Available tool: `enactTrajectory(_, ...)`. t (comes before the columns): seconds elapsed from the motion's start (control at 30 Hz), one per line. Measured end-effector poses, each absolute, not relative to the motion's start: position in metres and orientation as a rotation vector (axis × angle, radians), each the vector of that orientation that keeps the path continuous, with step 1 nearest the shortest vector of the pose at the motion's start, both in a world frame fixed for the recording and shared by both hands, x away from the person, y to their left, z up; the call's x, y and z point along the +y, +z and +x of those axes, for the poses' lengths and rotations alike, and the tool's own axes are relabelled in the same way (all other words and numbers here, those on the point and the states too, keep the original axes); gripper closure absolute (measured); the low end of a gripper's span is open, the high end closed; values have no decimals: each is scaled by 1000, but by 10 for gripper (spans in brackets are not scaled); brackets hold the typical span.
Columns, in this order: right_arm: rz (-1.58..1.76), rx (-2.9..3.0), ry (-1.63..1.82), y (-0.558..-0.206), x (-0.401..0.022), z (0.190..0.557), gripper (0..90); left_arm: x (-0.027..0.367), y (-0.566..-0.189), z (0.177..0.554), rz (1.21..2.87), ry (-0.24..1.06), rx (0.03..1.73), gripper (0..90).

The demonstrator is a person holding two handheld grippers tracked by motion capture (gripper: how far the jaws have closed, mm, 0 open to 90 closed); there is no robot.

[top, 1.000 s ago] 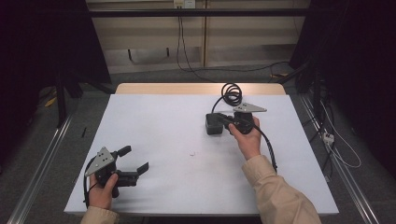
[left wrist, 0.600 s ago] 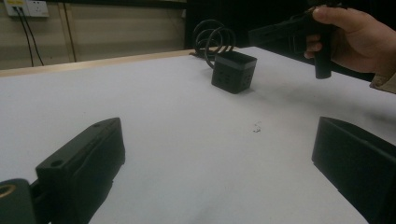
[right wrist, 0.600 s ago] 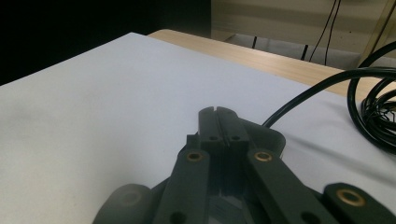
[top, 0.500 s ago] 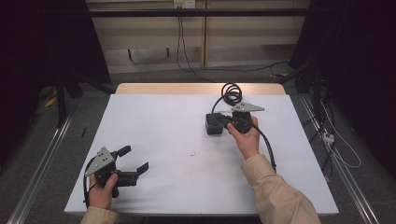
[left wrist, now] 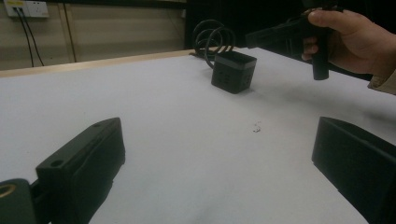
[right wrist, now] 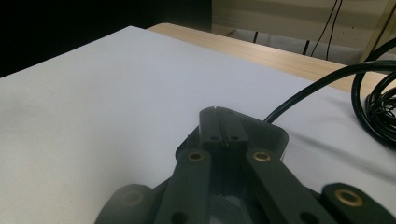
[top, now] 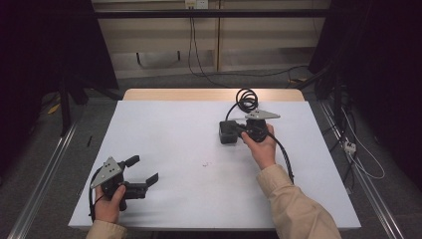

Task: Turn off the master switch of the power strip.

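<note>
Nothing has shifted since the earlier high views: both hands and the black box sit as before. Box (top: pixel 228 132) stands on the white table (top: pixel 164 129), just ahead of the right gripper (right wrist: pixel 223 133). In the right gripper view the jaws are drawn close together with their tips over the box top; whether they pinch it, cannot tell. Its cable (top: pixel 246 99) lies coiled just beyond. Left gripper (top: pixel 142 173) rests well apart near the table's near edge, jaws wide, holding nothing; a small white speck (left wrist: pixel 256 126) lies between them, farther out. Judgement: contact with the box is made, but lifting or moving it is not yet done.
</note>
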State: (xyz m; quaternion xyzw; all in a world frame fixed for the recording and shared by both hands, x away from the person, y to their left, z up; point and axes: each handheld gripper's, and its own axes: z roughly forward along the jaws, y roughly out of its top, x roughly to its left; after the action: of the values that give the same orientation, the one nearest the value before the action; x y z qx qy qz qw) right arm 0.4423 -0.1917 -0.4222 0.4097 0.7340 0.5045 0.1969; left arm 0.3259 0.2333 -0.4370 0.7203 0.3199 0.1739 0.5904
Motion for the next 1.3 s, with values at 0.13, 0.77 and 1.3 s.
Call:
enactTrajectory(0.13, 1143, 2057, 1412, -423, -192, 442, 900, 233, -437, 326, 1676, 405, 740, 24)
enactTrajectory(0.77, 1124, 2076, 1384, -428, -188, 444, 900, 234, -437, 326, 1675, 406, 745, 24)
enactTrajectory(1.3, 1116, 2074, 1341, -432, -186, 447, 900, 233, -437, 326, 1676, 404, 746, 24)
